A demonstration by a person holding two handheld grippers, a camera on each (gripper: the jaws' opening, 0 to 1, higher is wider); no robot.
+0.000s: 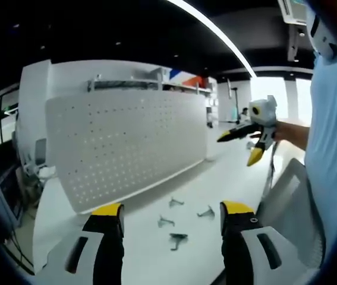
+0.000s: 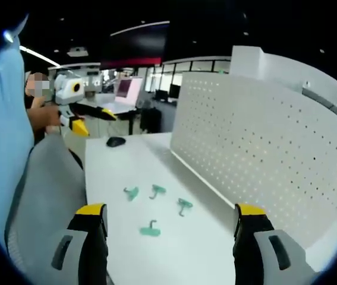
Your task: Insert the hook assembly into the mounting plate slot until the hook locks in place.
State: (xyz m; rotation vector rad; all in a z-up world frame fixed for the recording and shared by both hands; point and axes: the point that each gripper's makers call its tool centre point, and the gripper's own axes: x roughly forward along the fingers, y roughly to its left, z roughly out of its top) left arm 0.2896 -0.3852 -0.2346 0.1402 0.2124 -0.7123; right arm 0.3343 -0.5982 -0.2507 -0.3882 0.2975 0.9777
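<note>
My left gripper [image 1: 171,215] sits at the bottom of the left gripper view, fingers [image 1: 110,211] spread wide, nothing between them. My right gripper [image 2: 171,215] is at the bottom of the right gripper view, fingers [image 2: 91,212] spread too, empty. Both hang above the white tabletop [image 1: 150,261], touching nothing.

Just past the left fingers, lower centre of the frame, four small hooks [image 1: 178,238] lie loose on the tabletop, a bit apart from each other. In the right gripper view they show as greenish hooks, lower centre-left.

The white perforated mounting plate [image 1: 126,145] stands upright behind them, centre-left in the left view, right half in the right view. I see no hook in its holes.

My read: nothing done yet. No hook picked, none inserted, none locked. Pick, align, push in are all left.

A black mouse [image 2: 115,141] sits on the tabletop, upper left in the right view.
</note>
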